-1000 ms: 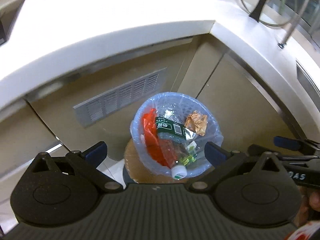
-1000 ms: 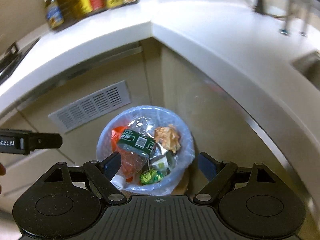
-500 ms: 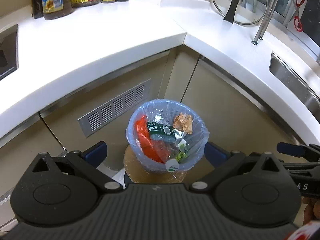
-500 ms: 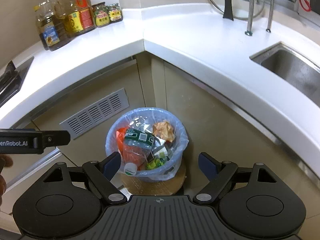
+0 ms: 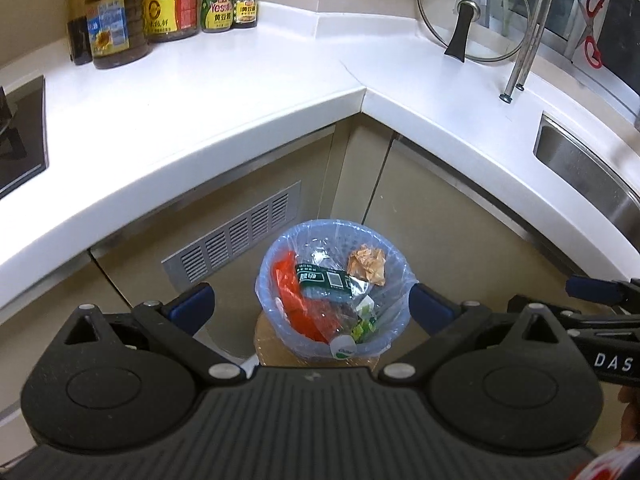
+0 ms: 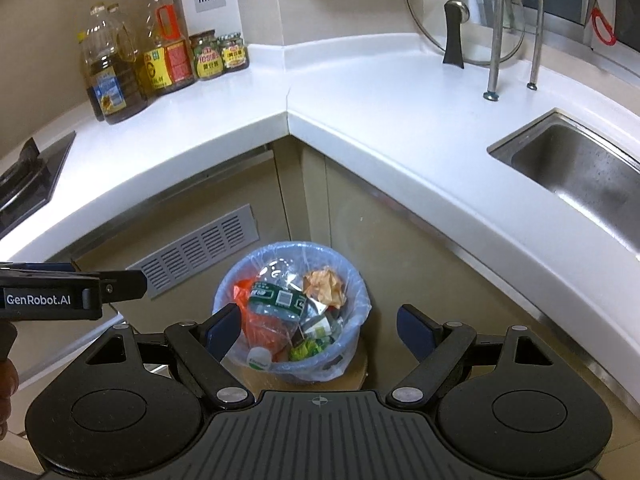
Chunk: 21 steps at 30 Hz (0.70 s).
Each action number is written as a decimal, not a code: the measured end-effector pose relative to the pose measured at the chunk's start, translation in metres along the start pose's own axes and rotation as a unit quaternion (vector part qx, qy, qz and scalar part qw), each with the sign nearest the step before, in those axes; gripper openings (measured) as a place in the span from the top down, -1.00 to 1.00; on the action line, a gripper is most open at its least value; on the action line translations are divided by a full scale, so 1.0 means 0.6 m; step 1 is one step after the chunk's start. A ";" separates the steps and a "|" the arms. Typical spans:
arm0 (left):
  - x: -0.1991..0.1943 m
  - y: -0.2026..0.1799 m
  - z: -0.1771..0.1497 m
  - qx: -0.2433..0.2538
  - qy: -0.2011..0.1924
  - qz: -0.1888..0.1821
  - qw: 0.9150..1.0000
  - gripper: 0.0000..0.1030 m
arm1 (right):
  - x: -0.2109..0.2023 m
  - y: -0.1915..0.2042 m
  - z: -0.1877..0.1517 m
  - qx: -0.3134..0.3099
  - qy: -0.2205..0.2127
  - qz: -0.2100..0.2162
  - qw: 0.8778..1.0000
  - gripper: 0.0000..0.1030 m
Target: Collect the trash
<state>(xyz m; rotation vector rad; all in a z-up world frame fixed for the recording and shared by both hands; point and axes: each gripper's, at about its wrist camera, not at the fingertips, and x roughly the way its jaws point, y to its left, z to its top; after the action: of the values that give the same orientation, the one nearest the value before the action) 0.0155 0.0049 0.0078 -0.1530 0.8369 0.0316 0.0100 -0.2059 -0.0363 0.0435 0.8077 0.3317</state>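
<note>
Both grippers hang above the corner of the kitchen, pointing down at the trash bin on the floor where the two cabinet runs meet. The left gripper stands wide with nothing between its blue pads, and the right gripper is spread just as wide and empty too. The bin, lined with a clear bag, sits on a round wooden base and is already fairly full: a crushed plastic bottle with a green label lies across the top, a crumpled brown paper ball beside it, an orange-red wrapper under them, and a white cap near the front rim. Up on the white counter, oil bottles and jars stand in the back corner, a glass lid leans by the wall, and the steel sink lies to the right
</note>
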 end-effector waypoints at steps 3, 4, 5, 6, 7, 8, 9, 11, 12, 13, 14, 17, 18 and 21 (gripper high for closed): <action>0.000 -0.001 0.002 0.000 0.000 0.002 1.000 -0.99 | 0.000 -0.004 0.004 0.000 -0.002 0.003 1.000 -0.64; 0.000 -0.002 0.003 0.000 0.000 0.003 1.000 -0.99 | 0.000 -0.004 0.004 -0.001 -0.002 0.003 1.000 -0.64; 0.000 -0.002 0.002 0.000 0.001 0.004 1.000 -0.99 | 0.000 -0.003 0.005 -0.002 -0.002 0.004 1.000 -0.64; -0.001 -0.001 0.002 0.000 0.001 0.006 1.000 -0.99 | 0.001 -0.003 0.005 -0.003 -0.002 0.005 1.000 -0.64; -0.001 -0.002 0.001 0.000 0.001 0.007 1.000 -0.99 | 0.001 -0.003 0.005 -0.004 -0.002 0.007 1.000 -0.64; -0.001 -0.002 0.000 0.001 0.001 0.009 1.000 -0.99 | 0.001 -0.003 0.005 -0.004 -0.001 0.007 1.000 -0.64; -0.001 -0.002 0.000 0.002 0.001 0.010 1.000 -0.99 | 0.001 -0.003 0.005 -0.005 0.000 0.008 1.000 -0.64; -0.001 -0.003 -0.002 0.001 0.001 0.013 1.000 -0.99 | 0.001 -0.004 0.005 -0.005 0.000 0.010 1.000 -0.64; -0.002 -0.003 -0.002 0.001 0.001 0.013 1.000 -0.99 | 0.001 -0.005 0.005 -0.005 -0.001 0.010 1.000 -0.64; -0.002 -0.004 -0.002 0.001 0.001 0.014 1.000 -0.99 | 0.000 -0.006 0.005 -0.005 -0.002 0.010 1.000 -0.64; -0.002 -0.004 -0.002 0.001 0.000 0.015 1.000 -0.99 | -0.001 -0.007 0.005 -0.005 -0.002 0.011 1.000 -0.64; -0.003 -0.007 -0.001 0.000 -0.001 0.015 1.000 -0.99 | -0.002 -0.007 0.007 -0.005 -0.003 0.012 1.000 -0.64; -0.003 -0.007 -0.001 0.000 -0.001 0.015 1.000 -0.99 | -0.001 -0.007 0.007 -0.005 -0.004 0.012 1.000 -0.64; -0.004 -0.006 -0.001 0.001 -0.001 0.015 1.000 -0.99 | -0.001 -0.007 0.007 -0.006 -0.004 0.013 1.000 -0.64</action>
<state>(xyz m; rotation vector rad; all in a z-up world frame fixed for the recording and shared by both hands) 0.0139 0.0011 0.0094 -0.1391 0.8370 0.0592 0.0140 -0.2096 -0.0337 0.0445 0.7974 0.3605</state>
